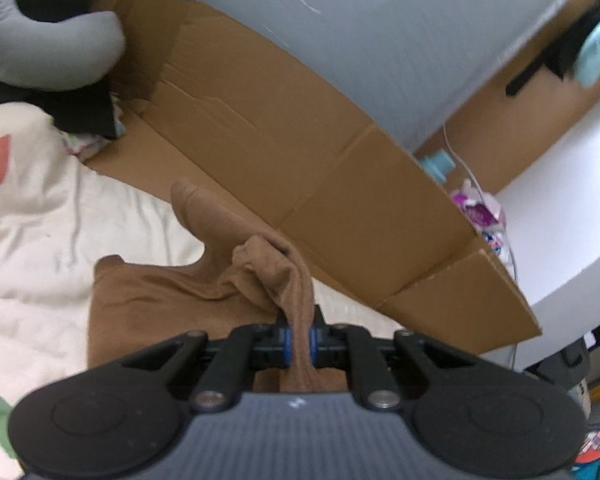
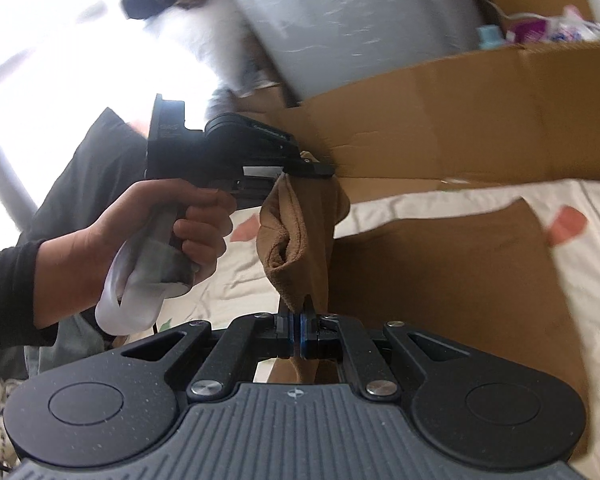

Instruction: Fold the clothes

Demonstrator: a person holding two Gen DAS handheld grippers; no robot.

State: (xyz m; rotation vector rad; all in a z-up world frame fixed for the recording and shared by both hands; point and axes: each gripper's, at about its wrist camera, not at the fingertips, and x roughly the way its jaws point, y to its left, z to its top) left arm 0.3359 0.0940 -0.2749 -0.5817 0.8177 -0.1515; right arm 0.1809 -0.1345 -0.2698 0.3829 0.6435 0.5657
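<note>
We see our left hand-held gripper (image 1: pixel 299 338) clamped on thin tan tights (image 1: pixel 276 280), right hand-held gripper (image 2: pixel 299 334) clamped likewise, sheer fabric bunched, lifted over rumpled cream bedding (image 1: pixel 40 216), cardboard box (image 1: pixel 284 152) edging the far side

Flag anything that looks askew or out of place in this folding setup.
The brown garment is bunched into a rope where the left gripper and right gripper pinch it, not spread flat. Flattened cardboard lies on the white bedding, crowding it.
</note>
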